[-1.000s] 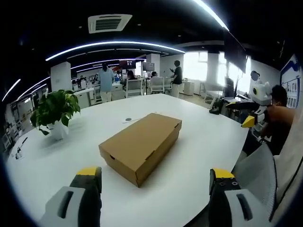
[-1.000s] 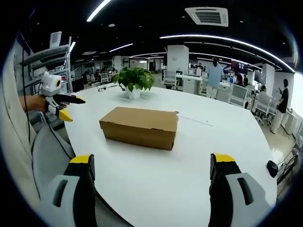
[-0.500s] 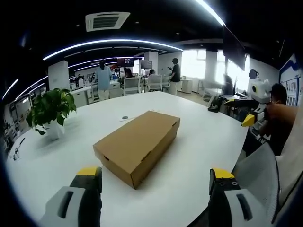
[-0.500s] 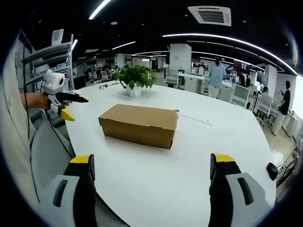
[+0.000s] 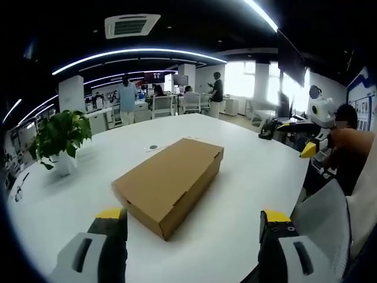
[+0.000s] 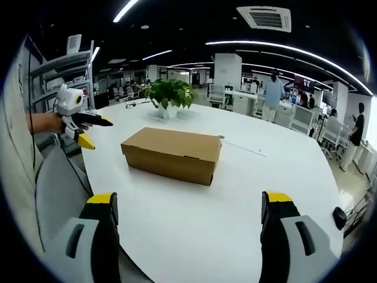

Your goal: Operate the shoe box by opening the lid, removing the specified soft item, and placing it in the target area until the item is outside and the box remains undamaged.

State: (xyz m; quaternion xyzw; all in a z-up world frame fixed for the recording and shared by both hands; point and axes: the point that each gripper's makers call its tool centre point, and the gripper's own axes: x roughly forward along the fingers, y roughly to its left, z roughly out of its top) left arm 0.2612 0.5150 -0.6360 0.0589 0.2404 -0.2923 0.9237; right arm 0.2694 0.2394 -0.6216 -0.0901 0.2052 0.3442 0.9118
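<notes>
Plain brown corrugated-cardboard shoe box point(image 5: 169, 182), lid closed, on white desk point(image 5: 247, 177): likely light, stiff, crushable; lift lid by its front edge; left gripper point(image 5: 191, 227) and right gripper point(image 6: 191, 212) both released, empty.

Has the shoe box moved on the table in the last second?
No. The shoe box keeps its spot on the white table relative to the potted plant behind it; the small shifts in both views come from the cameras moving.

Left gripper point(image 5: 191, 219): jaws wide apart, holding nothing, rising from 6 o'clock. Right gripper point(image 6: 190, 203): likewise spread and unloaded. In the right gripper view, the left gripper sits at 9 o'clock, gripped by a hand point(image 6: 42, 122).
</notes>
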